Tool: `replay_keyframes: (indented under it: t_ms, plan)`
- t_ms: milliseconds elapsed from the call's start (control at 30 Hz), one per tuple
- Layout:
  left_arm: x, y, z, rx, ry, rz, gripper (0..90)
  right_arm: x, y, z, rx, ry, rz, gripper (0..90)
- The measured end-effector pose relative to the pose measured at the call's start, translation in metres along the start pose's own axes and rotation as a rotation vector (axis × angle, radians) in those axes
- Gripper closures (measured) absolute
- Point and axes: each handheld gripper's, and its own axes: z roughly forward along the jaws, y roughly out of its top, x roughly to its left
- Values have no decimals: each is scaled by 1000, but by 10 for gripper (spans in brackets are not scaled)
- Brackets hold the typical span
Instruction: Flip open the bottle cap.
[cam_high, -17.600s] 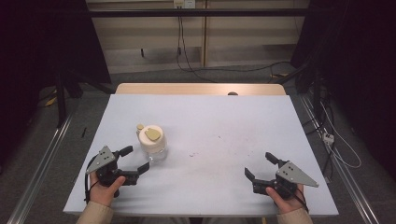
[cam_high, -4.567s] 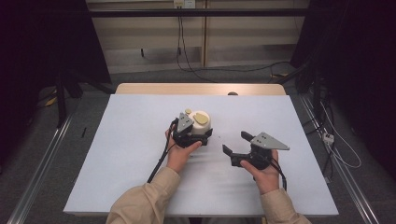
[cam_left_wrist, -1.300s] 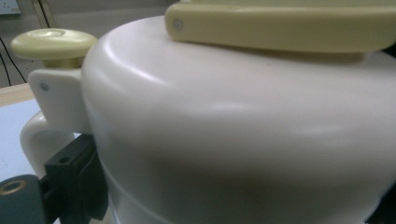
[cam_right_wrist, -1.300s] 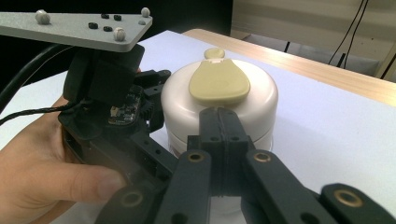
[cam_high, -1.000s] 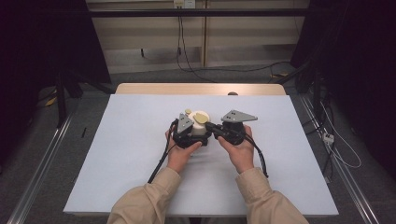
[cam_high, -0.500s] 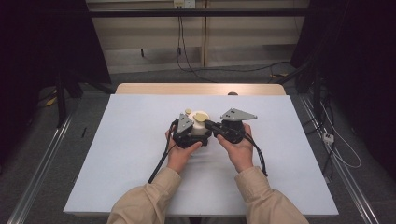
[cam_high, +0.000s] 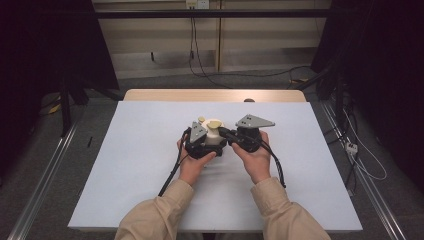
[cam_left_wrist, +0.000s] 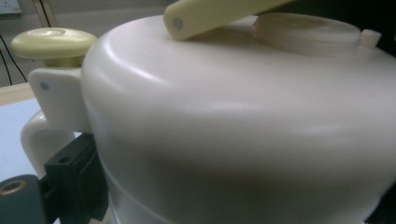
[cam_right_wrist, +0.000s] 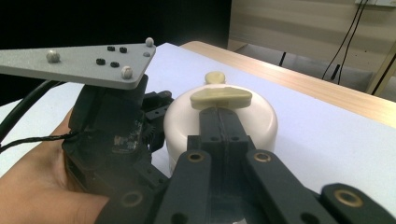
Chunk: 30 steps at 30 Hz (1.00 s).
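Standing upright, the cream container is clamped by left jaws; right jaws together.

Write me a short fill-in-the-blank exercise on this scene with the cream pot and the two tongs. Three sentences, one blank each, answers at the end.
1. The cream pot stands on a ____ table cover.
2. In the right gripper view, the right tongs point at the pale yellow ____ on the pot's lid.
3. The left tongs grip the pot's body from the person's ____ side.

Missing words: white; handle; left
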Motion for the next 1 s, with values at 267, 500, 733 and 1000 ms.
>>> replay_keyframes:
  t_ms: [267, 500, 733, 1000]
  plan:
    - [0, 0, 0, 1, 1, 2, 53, 0, 3, 2, 2, -3, -1, 900]
    - [0, 0, 0, 2, 1, 4, 54, 2, 6, 4, 0, -2, -10, 900]
    - [0, 0, 0, 4, 1, 7, 54, 4, 8, 6, -1, -1, -19, 900]
    - [0, 0, 0, 3, 3, 7, 53, 3, 9, 7, -6, -5, -20, 900]
